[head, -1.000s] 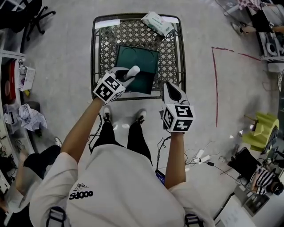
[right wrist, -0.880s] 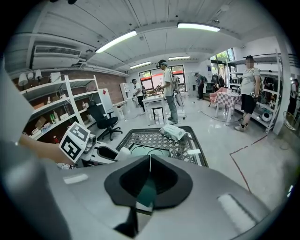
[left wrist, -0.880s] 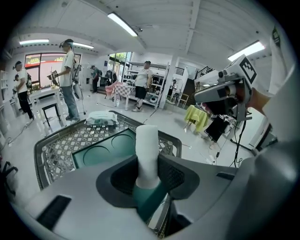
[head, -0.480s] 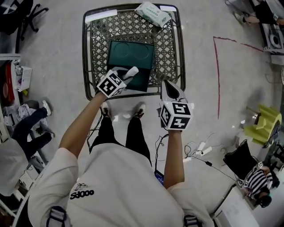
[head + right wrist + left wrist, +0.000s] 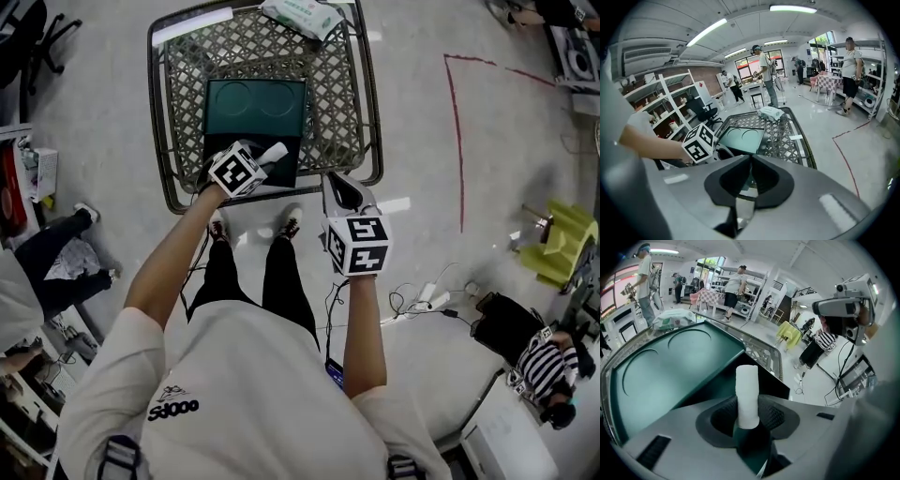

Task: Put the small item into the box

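A dark green box (image 5: 255,112) with two round imprints in its top lies on a metal mesh table (image 5: 349,103). My left gripper (image 5: 265,161) hovers over the box's near edge, shut on a small white cylinder (image 5: 274,152). In the left gripper view the cylinder (image 5: 747,394) stands upright between the pads of the left gripper (image 5: 748,420), with the box (image 5: 670,366) just beyond it. My right gripper (image 5: 339,180) hangs at the table's near right corner, shut and holding nothing. The right gripper view shows that gripper (image 5: 750,161) with its jaws together, with the box (image 5: 743,137) ahead.
A white soft pack (image 5: 302,17) lies at the table's far edge. Red tape (image 5: 459,131) marks the floor to the right. A yellow-green object (image 5: 553,246), cables (image 5: 427,300) and seated people lie around me. Shelves (image 5: 661,108) stand left; people stand in the background.
The table and box have slid left and up in the head view. My left gripper keeps the cylinder over the box's near edge. The right gripper stays near the table's corner.
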The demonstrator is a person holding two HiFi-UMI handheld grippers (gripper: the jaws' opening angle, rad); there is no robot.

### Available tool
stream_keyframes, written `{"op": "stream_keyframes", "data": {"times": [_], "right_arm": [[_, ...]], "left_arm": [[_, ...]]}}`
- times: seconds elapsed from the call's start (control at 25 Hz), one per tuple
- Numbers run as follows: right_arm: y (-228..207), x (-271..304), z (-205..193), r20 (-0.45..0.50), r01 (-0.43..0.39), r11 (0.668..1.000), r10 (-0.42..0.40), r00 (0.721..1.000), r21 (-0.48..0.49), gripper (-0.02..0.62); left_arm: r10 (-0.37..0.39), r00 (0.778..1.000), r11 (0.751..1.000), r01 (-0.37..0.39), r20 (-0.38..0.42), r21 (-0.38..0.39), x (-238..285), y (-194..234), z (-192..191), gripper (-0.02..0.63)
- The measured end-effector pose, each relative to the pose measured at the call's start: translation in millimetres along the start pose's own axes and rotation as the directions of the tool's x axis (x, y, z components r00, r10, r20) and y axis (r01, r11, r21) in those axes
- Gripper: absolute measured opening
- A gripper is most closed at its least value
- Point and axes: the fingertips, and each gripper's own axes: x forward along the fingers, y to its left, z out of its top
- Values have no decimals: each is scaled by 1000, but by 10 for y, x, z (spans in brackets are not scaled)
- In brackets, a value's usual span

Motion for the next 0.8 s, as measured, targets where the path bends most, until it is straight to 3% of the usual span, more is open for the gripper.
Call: {"op": "stream_keyframes", "data": {"times": [0.32,0.64,0.8], "right_arm": [[-66,-50,-152,-27,7,1000,-8,1000,-21,11],[-167,-138,-213,-12,28,999,-27,1000,16,12],[-154,-162,-232,-1,38,999,-38,999,23,12]], "left_arm": [[8,996,999,-11,-94,-38,210,8,3,133],[32,991,999,-34,-133,-9,306,3,-22,150],[35,992,999,-37,-119,-16,289,-9,-36,199]]}}
